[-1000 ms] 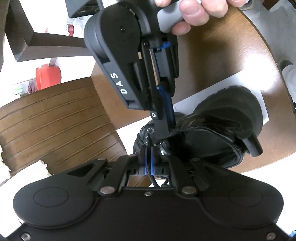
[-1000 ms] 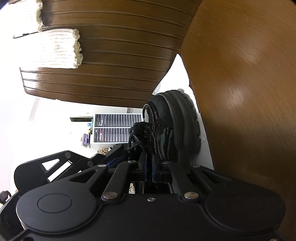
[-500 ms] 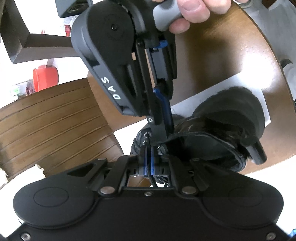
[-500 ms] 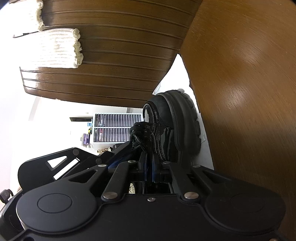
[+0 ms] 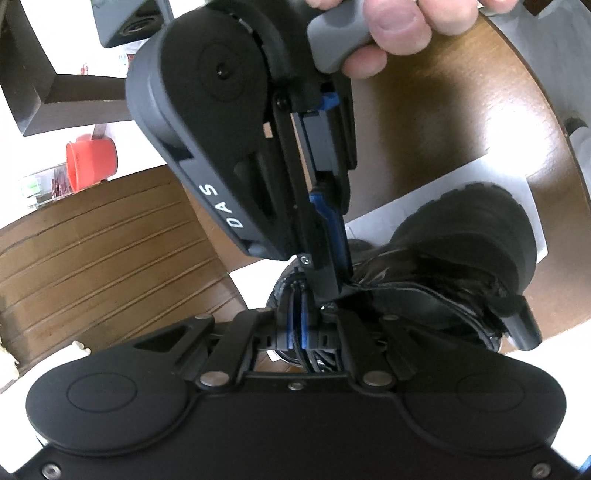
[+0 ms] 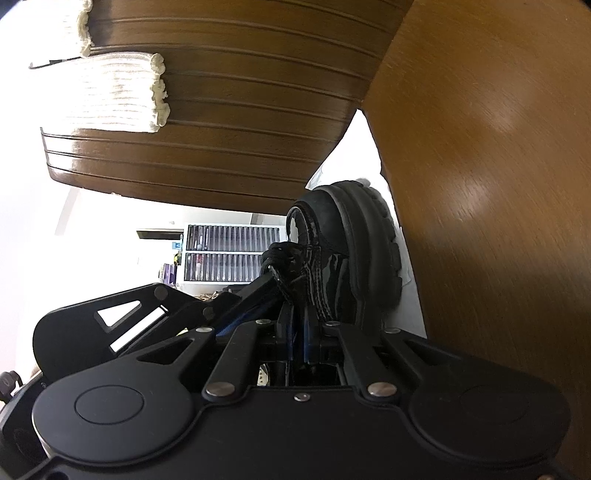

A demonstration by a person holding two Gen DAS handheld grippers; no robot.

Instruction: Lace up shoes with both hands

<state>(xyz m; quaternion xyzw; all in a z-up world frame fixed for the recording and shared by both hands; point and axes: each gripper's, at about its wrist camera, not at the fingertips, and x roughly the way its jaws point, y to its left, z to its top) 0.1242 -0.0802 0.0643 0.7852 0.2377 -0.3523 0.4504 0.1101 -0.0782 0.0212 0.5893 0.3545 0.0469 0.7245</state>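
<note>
A black chunky-soled shoe (image 5: 480, 236) (image 6: 354, 229) lies on white paper (image 5: 480, 173) on the brown table (image 5: 424, 129). In the left wrist view my left gripper (image 5: 300, 321) is shut at the shoe's throat, with black lace strands (image 5: 308, 356) running between its fingers. The right gripper (image 5: 330, 284), held by a hand (image 5: 399, 22), points down beside it and touches the shoe's upper. In the right wrist view the right gripper (image 6: 299, 325) is shut against the laced part, where a strand from the lace bundle (image 6: 277, 258) runs into it. The left gripper (image 6: 271, 275) reaches that bundle from the left.
A brown slatted wooden seat (image 5: 110, 251) stands left of the table, with a white knitted cloth (image 6: 110, 92) on it. Behind are a red cup (image 5: 92, 162) and a drawer cabinet (image 6: 229, 254). The table edge runs just below the shoe.
My left gripper has moved in toward the shoe's laces and a little lower. The right gripper and the shoe have stayed where they were; both grippers remain shut.
</note>
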